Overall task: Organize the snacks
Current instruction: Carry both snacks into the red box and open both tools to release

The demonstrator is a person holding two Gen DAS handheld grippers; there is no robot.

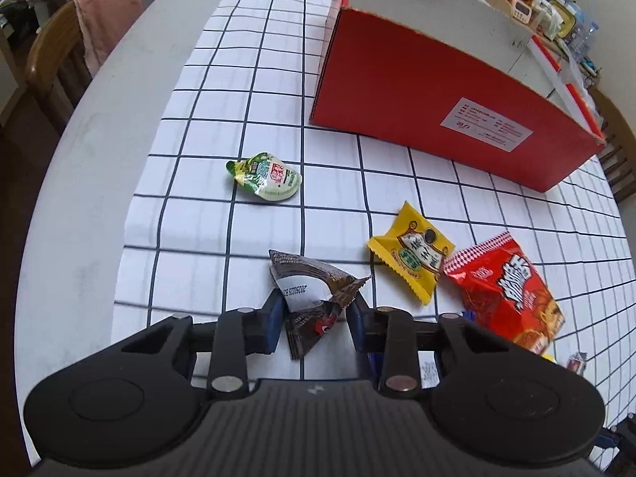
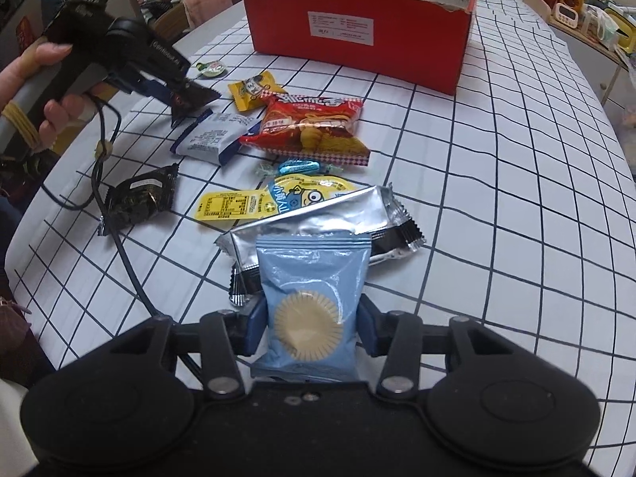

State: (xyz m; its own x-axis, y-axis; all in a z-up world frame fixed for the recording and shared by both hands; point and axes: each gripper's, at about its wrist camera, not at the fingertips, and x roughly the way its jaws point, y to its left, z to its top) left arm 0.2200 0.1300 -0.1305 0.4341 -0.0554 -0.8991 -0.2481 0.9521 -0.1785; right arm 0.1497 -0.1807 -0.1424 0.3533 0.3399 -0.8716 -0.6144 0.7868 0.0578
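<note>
**Both grippers loaded, red box straight ahead**

Left gripper pinched a dark brown packet between its blue pads, the packet's long axis running away from the gripper and its pointed end toward the table's far side. From the right wrist view the same gripper was held up off the checked tablecloth, out at the left edge of the snack pile. Right gripper was closed on a light blue packet (a round biscuit showed through its front), which stood upright between the pads with its top seam pointing forward.

What the next move turned on was the red box. It lay ahead of both grippers at the far side of the cloth, its long wall facing them and its open top up. Judging from the two views, the left gripper was the nearer, with only a yellow packet and a small green cup-shaped snack lying between it and the box. The right gripper had the whole pile before it, the red chip bag and a silver packet included. Whether the box already held anything could not be told, as its inside was hidden.
</note>
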